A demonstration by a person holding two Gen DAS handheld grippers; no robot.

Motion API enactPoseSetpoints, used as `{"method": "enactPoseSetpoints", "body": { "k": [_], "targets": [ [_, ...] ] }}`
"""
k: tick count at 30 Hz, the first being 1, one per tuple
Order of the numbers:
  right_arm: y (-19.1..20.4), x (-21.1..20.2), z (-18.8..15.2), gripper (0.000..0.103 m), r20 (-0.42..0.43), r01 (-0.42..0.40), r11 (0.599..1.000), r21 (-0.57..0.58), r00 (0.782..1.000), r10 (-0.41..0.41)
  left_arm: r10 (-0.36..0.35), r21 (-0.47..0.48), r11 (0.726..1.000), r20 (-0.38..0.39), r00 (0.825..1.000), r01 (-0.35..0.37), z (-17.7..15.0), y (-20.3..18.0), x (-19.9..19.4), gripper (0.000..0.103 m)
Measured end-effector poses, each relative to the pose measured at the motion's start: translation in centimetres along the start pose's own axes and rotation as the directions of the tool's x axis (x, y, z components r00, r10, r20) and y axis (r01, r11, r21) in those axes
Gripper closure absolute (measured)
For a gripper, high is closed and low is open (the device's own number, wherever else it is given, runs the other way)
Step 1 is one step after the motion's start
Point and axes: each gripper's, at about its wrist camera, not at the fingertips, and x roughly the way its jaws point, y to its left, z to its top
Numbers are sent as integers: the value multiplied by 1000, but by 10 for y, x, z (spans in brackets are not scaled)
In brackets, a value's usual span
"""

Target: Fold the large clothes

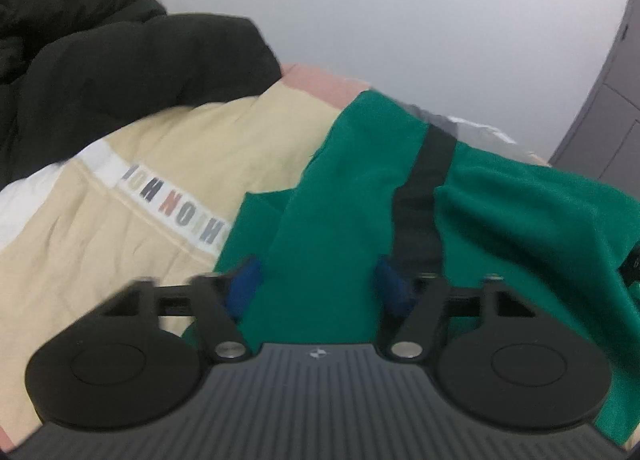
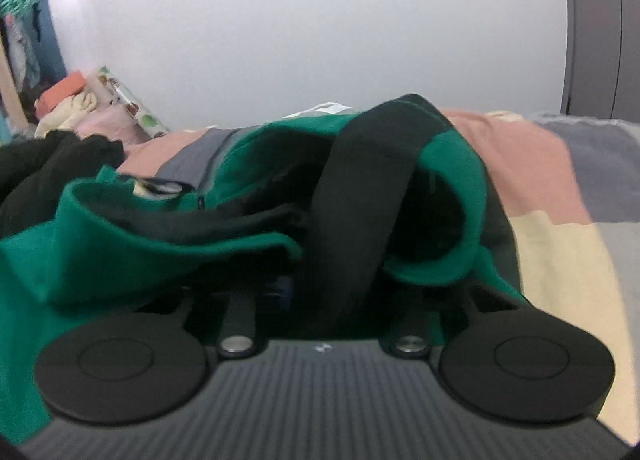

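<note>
Left tool (image 1: 316,284) half-open, green garment (image 1: 340,196) between pads, grip unclear. Right tool (image 2: 320,292) nearly closed, fingertips buried under cloth, lower centre. Best gather only one layer, lift evenly.

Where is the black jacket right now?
In the left wrist view, the black jacket is heaped at upper left on the beige quilt, beyond and left of the green garment.

Left claw (image 1: 316,284) partly closed; right claw (image 2: 320,292) nearly closed, fingertips hidden.
</note>
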Motion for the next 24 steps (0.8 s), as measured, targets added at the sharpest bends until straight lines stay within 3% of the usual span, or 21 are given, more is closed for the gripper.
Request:
{"method": "enactPoseSetpoints", "body": {
  "k": [1, 3, 6, 10, 13, 16, 19, 24],
  "targets": [
    [1, 1, 4, 86, 16, 4, 1000, -8, 1000, -4, 6, -7, 1000, 0, 1000, -6, 0, 2, 3, 82],
    [6, -3, 13, 88, 65, 21, 998, -51, 998, -17, -6, -25, 1000, 19, 1000, 6, 2, 6, -1, 97],
    [9, -10, 37, 89, 128, 52, 996, -75, 991, -42, -20, -58, 998, 83, 996, 25, 9, 12, -12, 99],
    [2, -2, 75, 89, 164, 81, 995, -65, 984, -69, -63, -174, 981, 132, 989, 86, 26, 31, -24, 99],
    [-9, 30, 90, 89, 97, 93, 995, -21, 991, -90, -44, -198, 977, 149, 988, 74, 31, 38, -23, 99],
    [-26, 80, 88, 88, -49, 92, 995, 43, 995, -89, -16, -208, 977, 133, 991, 44, 29, 41, -16, 99],
    [-42, 121, 71, 76, -189, 82, 991, 101, 980, -62, 18, -189, 982, 128, 992, 7, 27, 41, -10, 99],
    [-48, 123, 62, 66, -153, 30, 992, 122, 988, -11, 21, -183, 983, 119, 993, 1, 26, 40, -4, 99]
  ]
}}
